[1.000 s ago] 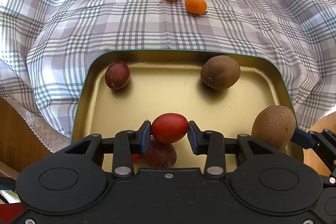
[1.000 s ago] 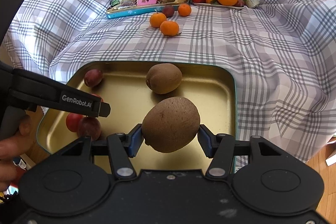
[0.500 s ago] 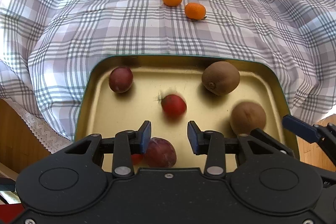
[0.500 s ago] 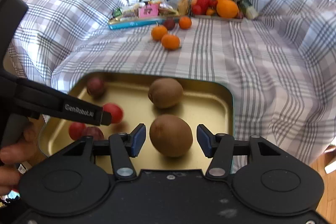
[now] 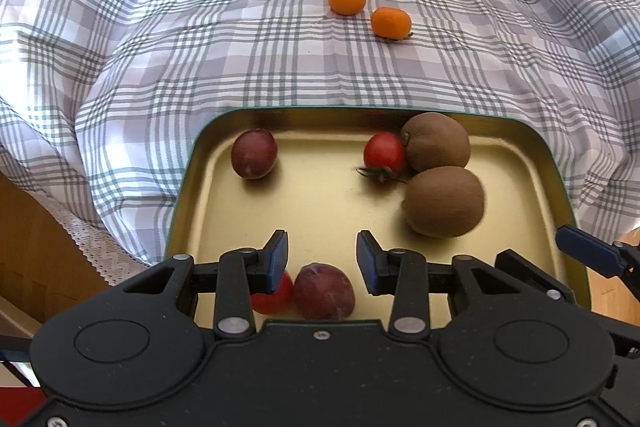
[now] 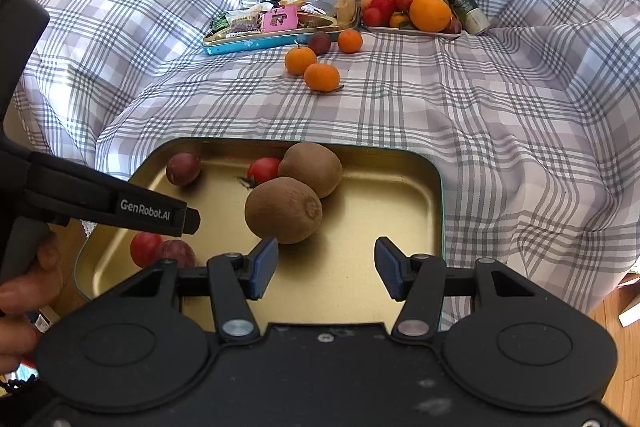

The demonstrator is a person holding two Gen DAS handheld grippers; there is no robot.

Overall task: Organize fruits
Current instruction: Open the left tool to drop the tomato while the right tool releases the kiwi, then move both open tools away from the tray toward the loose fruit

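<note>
While your left hand-held gripper (image 5: 322, 261) and right hand-held gripper (image 6: 326, 269) gaped empty, both kiwis (image 6: 283, 209) rested just ahead in the gold tray (image 6: 400, 183).

A grey-and-white checked cloth (image 6: 480, 115) covers the surface in loose folds. At its far side lies a blue tin tray (image 6: 276, 41) heaped with wrapped snacks (a pink packet (image 6: 279, 18) among them), and further right a small green can (image 6: 469, 11) lies tilted.
</note>
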